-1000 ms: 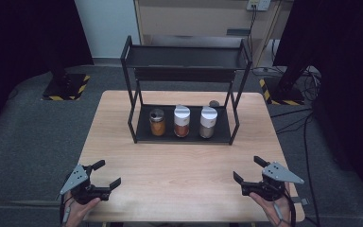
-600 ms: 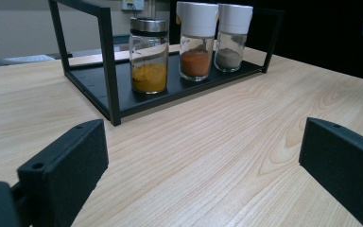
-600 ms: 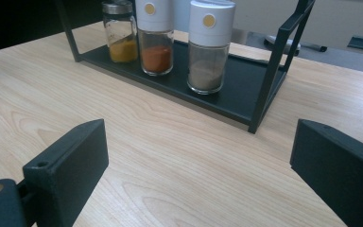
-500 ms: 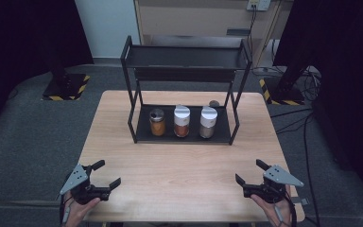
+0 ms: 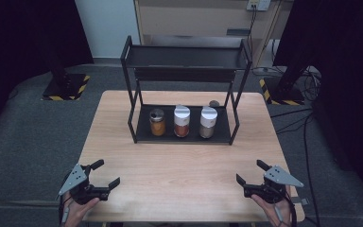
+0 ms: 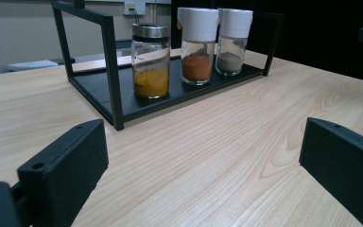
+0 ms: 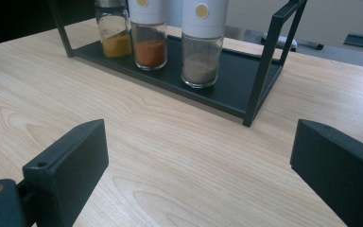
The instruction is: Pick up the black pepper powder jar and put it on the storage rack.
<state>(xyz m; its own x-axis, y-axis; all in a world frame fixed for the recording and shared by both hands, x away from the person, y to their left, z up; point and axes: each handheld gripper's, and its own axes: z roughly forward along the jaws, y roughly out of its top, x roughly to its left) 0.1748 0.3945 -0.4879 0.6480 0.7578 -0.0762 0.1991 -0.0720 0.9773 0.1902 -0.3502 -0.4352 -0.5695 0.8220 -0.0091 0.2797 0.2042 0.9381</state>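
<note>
Three spice jars stood upright in a row on the bottom tray of the black rack [image 5: 131, 80], which sat toward the far middle of the worktop [image 5: 184, 165]. Taking the rack as the landmark: the yellow-spice jar [image 5: 157, 122] with its metal lid stood at the rack's left end, the orange-spice jar [image 5: 181, 121] in the middle of the row, and the grey-spice jar [image 5: 208, 122] to the right of that, the last two capped in white. The rack's upper shelf was bare.

Both grippers waited at the near edge of the worktop, well apart from the rack and from each other. The left gripper [image 5: 105, 174] lay off the rack's near-left corner with its jaws spread wide and nothing between them; the right gripper [image 5: 249, 171] lay off the near-right corner, jaws likewise spread and empty.

The deciding relation looked to be side. In the left gripper view the yellow-spice jar [image 6: 151, 60] stood nearest, ahead of the jaws and a little left of centre, behind the rack's front-left post. In the right gripper view the grey-spice jar [image 7: 200, 43] was nearest, roughly straight ahead. Every jar's long axis ran vertical, so a level approach through the rack's open front, jaws closing on the glass from either side, seemed the fitting one, each hand taking its own end jar. The orange-spice jar lay about equally far from both.
</note>
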